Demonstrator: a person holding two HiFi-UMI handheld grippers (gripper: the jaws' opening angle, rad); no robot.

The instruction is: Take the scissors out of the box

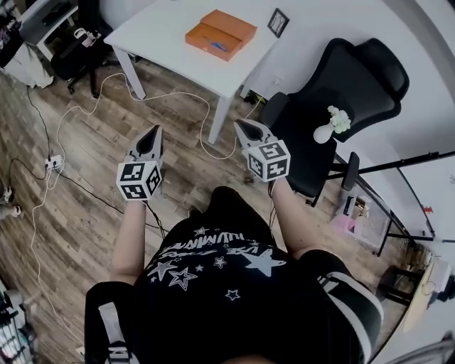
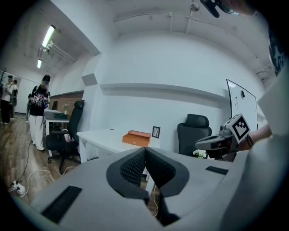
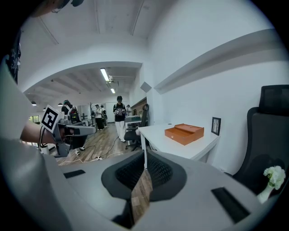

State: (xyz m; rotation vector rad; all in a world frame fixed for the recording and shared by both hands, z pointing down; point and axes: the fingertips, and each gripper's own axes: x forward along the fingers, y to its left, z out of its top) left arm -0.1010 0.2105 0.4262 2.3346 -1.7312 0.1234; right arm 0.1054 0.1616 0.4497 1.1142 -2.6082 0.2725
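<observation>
An orange box (image 1: 220,34) lies on the white table (image 1: 163,35) far ahead of me; it also shows as the box (image 2: 137,138) and the box (image 3: 184,133) in the gripper views. Something small and bluish lies on its lower front half; whether it is the scissors is too small to tell. My left gripper (image 1: 156,129) and right gripper (image 1: 239,122) are held side by side over the wooden floor, well short of the table. Both the left gripper (image 2: 145,150) and the right gripper (image 3: 145,154) are shut with nothing between their jaws.
A black office chair (image 1: 334,106) stands right of the table, with a small white vase of flowers (image 1: 333,125) on it. A framed picture (image 1: 278,22) stands behind the box. White cables (image 1: 92,106) trail over the floor. People stand far down the room (image 3: 119,117).
</observation>
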